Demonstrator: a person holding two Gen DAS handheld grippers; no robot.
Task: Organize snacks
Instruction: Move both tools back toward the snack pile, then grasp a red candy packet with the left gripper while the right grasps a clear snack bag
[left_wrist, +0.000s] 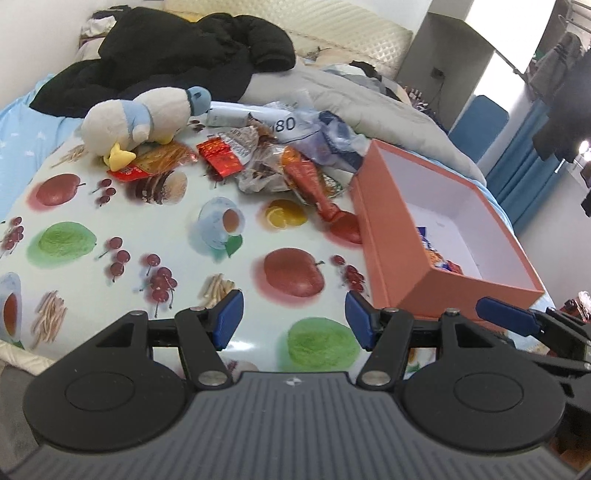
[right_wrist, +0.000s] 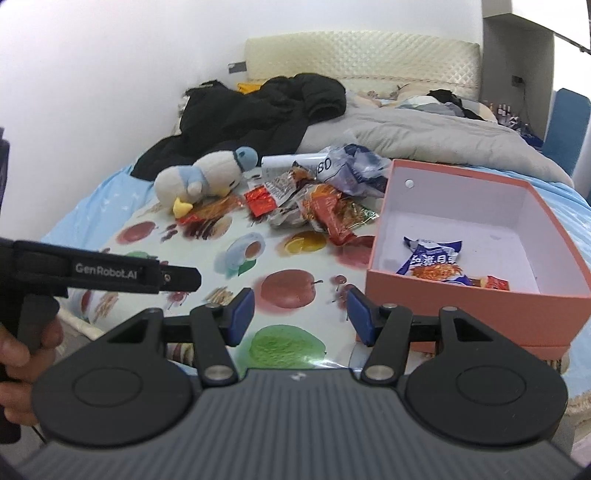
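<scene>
Left wrist view: both tongs empty and partly open, snack pile ahead, box to the right.

The left tongs (left_wrist: 293, 319) and right tongs (right_wrist: 300, 317) grip nothing above the fruit-print cloth (left_wrist: 177, 258) on the bed. The snack packets (left_wrist: 266, 162) lie heaped at the cloth's far edge beside a plush duck (left_wrist: 136, 122). The red drumstick-shaped packet (left_wrist: 314, 188) is nearest, its long axis running toward the orange box (left_wrist: 384, 236) on the cloth's right edge. Both tongs seem about equally near. Packets in the box are partly hidden by its wall; labels are unreadable.
</scene>
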